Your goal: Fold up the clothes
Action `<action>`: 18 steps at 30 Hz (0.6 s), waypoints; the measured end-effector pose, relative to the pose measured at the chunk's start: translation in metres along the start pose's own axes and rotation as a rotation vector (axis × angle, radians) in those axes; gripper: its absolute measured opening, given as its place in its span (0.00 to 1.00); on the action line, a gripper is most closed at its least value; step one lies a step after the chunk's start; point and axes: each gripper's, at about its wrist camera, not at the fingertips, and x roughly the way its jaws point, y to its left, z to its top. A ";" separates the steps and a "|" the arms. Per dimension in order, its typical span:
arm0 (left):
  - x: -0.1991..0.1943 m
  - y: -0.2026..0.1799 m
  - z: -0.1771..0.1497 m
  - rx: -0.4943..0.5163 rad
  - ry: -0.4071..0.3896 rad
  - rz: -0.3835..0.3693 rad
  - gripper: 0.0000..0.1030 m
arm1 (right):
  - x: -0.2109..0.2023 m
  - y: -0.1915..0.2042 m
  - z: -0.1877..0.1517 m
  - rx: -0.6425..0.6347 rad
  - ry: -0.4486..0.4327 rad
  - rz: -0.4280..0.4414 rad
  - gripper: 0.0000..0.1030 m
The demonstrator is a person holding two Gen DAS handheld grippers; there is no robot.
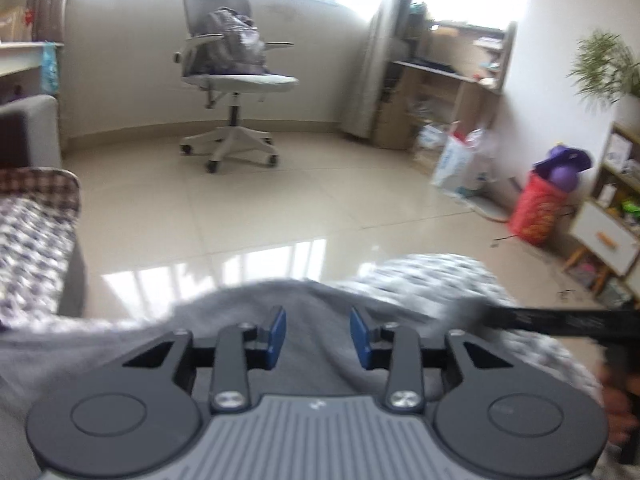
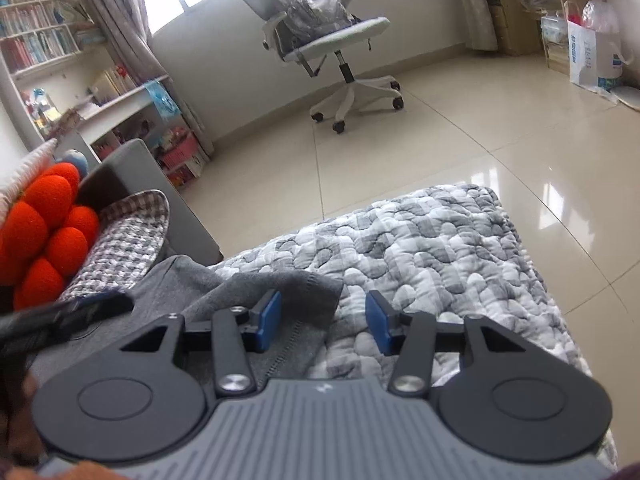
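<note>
A: Starting at the left edge of the right wrist view, there's an orange knobbly cushion [image 2: 48, 220] against a grey sofa arm [image 2: 160, 184], with a checked throw [image 2: 128, 236] beside it. What comes next?

B: The grey garment [image 2: 240, 292], lying rumpled on the mottled grey quilt [image 2: 420, 248]. Its near hem runs under the right gripper [image 2: 323, 322].

A: Is that gripper holding it?

B: No. The blue pads [image 2: 267, 320] stand apart at about a middling gap; cloth lies below the left pad and bare quilt below the right one, and nothing is pinched between them.

A: And behind?

B: A white office chair [image 2: 340, 40] with a bundle on its seat stands on the glossy tiled floor [image 2: 480, 120], well away from the quilt. A white paper bag [image 2: 592, 56] stands far right.

A: Now the left wrist view, same order.

B: The checked throw [image 1: 36, 216] again at the left edge. Then the garment [image 1: 312, 320], blurred, spread under the left gripper [image 1: 318, 336]. Its pads [image 1: 278, 334] are parted somewhat less widely, with grey cloth showing in the gap but not clamped.

A: To the right?

B: The quilt [image 1: 432, 276], then a dark part of the other gripper [image 1: 560, 322] reaching in from the edge. Beyond stands a red basket [image 1: 538, 212] near a low cabinet [image 1: 608, 236].
</note>
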 end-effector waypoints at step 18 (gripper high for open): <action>0.066 0.016 0.005 0.030 0.072 0.108 0.02 | -0.024 0.012 -0.010 -0.119 -0.127 -0.007 0.02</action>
